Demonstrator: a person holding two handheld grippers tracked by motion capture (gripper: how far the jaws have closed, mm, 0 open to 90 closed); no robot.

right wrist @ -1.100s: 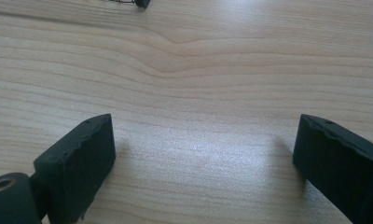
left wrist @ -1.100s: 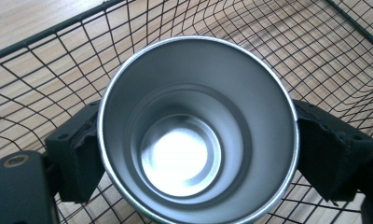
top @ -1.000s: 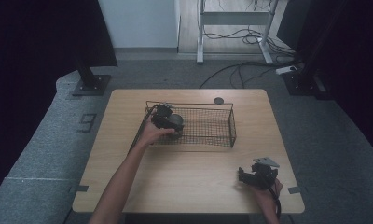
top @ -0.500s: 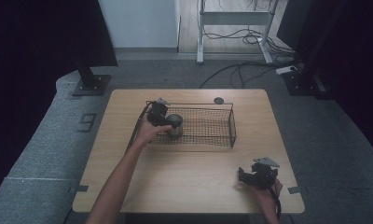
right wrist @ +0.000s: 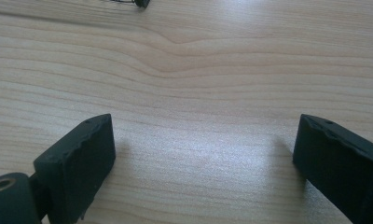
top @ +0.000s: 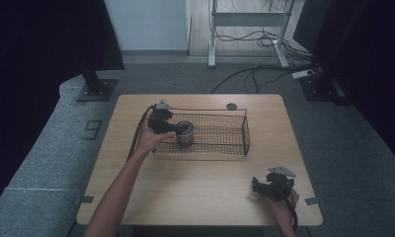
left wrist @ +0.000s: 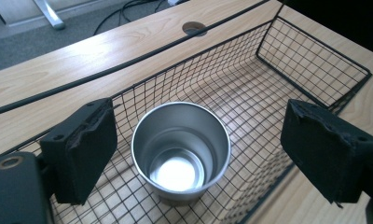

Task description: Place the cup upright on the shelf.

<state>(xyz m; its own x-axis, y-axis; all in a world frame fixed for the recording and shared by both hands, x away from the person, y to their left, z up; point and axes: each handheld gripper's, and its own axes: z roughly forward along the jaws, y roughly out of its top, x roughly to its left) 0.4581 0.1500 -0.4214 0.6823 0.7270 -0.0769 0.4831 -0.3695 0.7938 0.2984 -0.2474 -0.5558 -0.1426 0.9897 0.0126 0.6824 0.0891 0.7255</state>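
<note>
A black wire basket sits on the wooden bench, toward the far side. A shiny metal cup stands upright inside the basket, at its left end. The cup is empty, and its bottom looks bright in the left gripper view.

The person's left hand holds the left tongs at the left end of the basket, pointing at the cup. In the left gripper view, the left tongs are wide open. One black jaw is on each side of the cup, and neither jaw touches it.

The right hand holds the right tongs near the front right corner of the bench, well apart from the basket. In the right gripper view, the right tongs are wide open too, low over bare wood, with nothing between the jaws.

A small round hole is in the bench just behind the basket.
</note>
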